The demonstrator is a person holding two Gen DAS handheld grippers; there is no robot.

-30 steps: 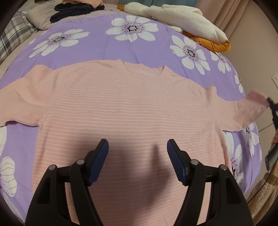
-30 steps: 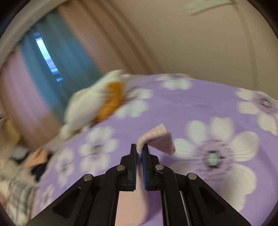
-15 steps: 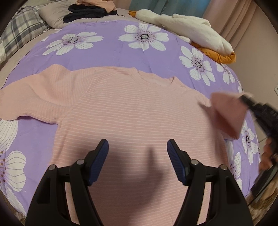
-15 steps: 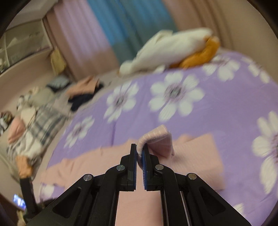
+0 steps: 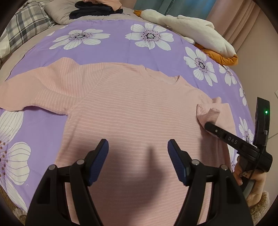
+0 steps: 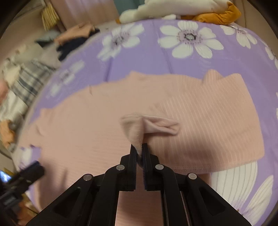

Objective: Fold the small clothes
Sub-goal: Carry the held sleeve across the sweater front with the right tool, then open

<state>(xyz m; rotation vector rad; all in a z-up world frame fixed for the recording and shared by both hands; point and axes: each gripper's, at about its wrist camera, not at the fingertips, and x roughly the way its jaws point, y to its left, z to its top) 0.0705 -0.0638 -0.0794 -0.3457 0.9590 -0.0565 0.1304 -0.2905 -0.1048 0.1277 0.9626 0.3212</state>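
A pink striped long-sleeved top [image 5: 135,111] lies flat, front up, on a purple flowered bedspread [image 5: 111,50]. My left gripper [image 5: 138,152] hovers open above the top's lower middle with nothing between its fingers. My right gripper [image 6: 139,147] is shut on the cuff [image 6: 137,132] of the right sleeve. That sleeve [image 6: 217,111] is folded back over the top's right side. In the left wrist view the right gripper [image 5: 207,124] comes in from the right edge with the cuff [image 5: 206,113] bunched at its tip. The left sleeve [image 5: 34,90] lies spread out to the left.
A white and orange plush toy [image 5: 196,33] lies at the bed's far right edge. Dark and peach clothes [image 5: 97,8] are heaped at the far side beside a plaid pillow [image 5: 24,29]. A person's hand [image 5: 252,179] holds the right gripper's handle near a wall.
My right gripper carried the sleeve cuff from out beyond the bed's right edge inward and down over the top, folding the sleeve across the right side. The left gripper drifted slightly and stayed open.
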